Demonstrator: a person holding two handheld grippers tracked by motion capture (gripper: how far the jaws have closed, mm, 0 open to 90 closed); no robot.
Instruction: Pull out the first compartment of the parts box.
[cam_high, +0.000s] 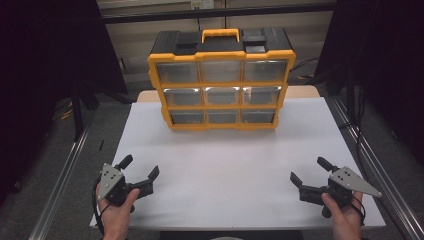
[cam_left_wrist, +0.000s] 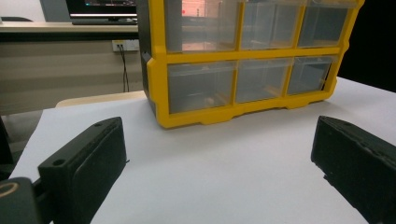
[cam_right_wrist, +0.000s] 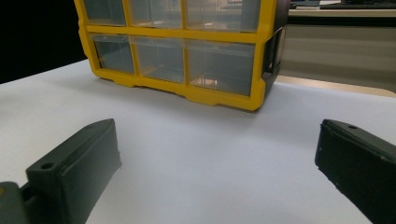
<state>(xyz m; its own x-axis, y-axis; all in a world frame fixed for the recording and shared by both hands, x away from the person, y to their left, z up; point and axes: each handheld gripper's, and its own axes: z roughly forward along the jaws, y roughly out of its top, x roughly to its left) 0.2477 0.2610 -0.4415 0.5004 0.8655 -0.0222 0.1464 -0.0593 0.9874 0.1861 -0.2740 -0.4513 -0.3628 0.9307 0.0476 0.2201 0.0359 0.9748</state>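
From the high view, a yellow-and-black drawer organizer (cam_high: 222, 80) stands upright at the far edge of the white table (cam_high: 225, 165), its nine clear drawers facing the person. The left gripper (cam_high: 139, 167) sits near the near-left corner, the right gripper (cam_high: 310, 169) near the near-right corner, both with jaws spread and empty.

In the left gripper view, the jaws stand wide apart above bare tabletop, the organizer well ahead.

The right gripper view shows the same: jaws released, organizer beyond.

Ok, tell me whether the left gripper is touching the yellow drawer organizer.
Apart. The high view shows the left gripper near the table's front edge, with bare white tabletop between it and the organizer.
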